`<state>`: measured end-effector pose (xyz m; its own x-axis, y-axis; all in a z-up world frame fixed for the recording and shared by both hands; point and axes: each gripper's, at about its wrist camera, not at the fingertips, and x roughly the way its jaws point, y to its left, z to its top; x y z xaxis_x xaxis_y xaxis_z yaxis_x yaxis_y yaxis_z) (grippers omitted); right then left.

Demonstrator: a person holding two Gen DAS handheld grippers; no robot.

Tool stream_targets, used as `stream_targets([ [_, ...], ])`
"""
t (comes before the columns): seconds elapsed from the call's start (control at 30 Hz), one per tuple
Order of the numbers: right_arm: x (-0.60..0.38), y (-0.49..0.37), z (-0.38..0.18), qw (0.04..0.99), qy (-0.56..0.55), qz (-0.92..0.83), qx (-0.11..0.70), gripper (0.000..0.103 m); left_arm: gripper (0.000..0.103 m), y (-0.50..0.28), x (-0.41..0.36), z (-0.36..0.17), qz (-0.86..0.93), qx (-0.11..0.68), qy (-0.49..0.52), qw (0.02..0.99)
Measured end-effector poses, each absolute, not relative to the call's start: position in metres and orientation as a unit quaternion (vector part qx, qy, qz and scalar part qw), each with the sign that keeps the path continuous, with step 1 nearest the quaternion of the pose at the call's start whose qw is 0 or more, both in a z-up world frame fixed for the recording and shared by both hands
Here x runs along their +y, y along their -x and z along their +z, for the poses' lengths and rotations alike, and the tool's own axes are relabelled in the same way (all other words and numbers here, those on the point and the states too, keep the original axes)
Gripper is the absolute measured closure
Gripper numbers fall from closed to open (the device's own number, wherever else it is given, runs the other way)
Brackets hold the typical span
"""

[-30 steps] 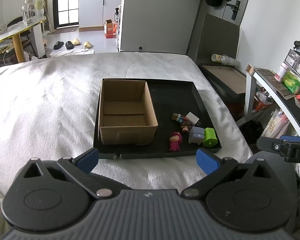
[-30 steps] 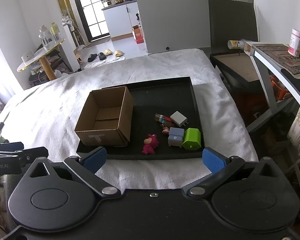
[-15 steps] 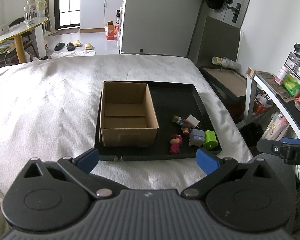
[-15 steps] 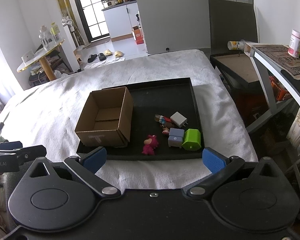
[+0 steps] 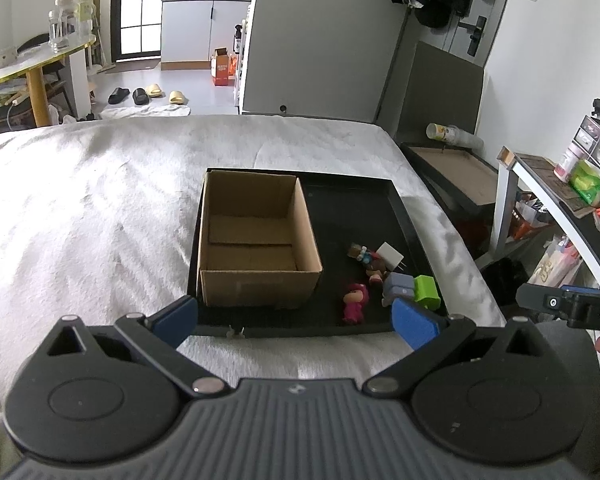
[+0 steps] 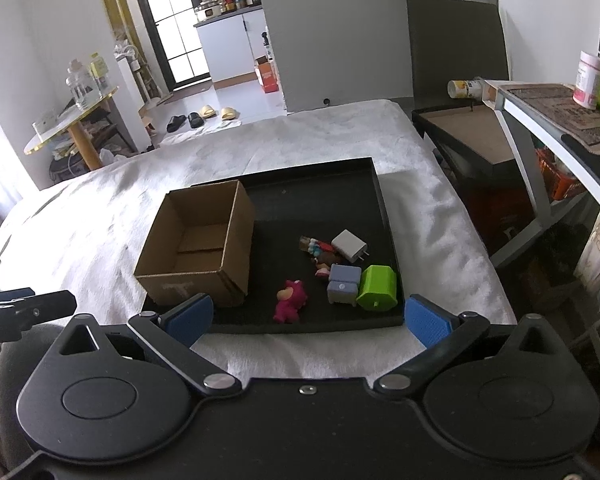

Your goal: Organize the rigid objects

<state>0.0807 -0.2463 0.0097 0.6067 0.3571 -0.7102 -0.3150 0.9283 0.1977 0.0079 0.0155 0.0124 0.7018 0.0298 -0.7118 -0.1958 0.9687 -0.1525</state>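
A black tray [image 5: 402,224] [image 6: 384,216] lies on a white-covered bed. On its left part stands an open, empty cardboard box [image 5: 255,240] [image 6: 197,246]. To the right lie a pink figure [image 5: 354,303] [image 6: 289,300], a green block [image 5: 427,290] [image 6: 378,287], a grey-blue block [image 5: 398,285] [image 6: 344,284], a white charger [image 5: 390,255] [image 6: 349,245] and a small doll [image 5: 366,258] [image 6: 316,248]. My left gripper [image 5: 295,318] and right gripper [image 6: 306,320] both hang open just short of the tray's near edge, holding nothing.
The white bed cover [image 5: 83,208] spreads wide to the left. Right of the bed stand a low dark table [image 6: 472,140] and a shelf with bottles [image 6: 588,80]. Behind are a round side table [image 5: 31,68] and slippers [image 5: 147,94] on the floor.
The left gripper has pulled slightly up and back, so the tray sits a little lower in its view. The right view is unchanged. Both grippers stay open.
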Motion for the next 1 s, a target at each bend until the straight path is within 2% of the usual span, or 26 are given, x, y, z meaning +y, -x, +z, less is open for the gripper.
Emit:
stream_targets([
  [0.73,-0.257,-0.131,-0.025,0.892,-0.048,0.175,0.414,0.000,0.003,-0.074,0.049,-0.028,0.086,0.417,0.153,0.892],
  [1.0,-0.263,-0.154,-0.039,0.882,-0.065,0.180,0.432,0.001,0.015,-0.103,0.058,-0.040,0.114,0.433,0.162,0.880],
])
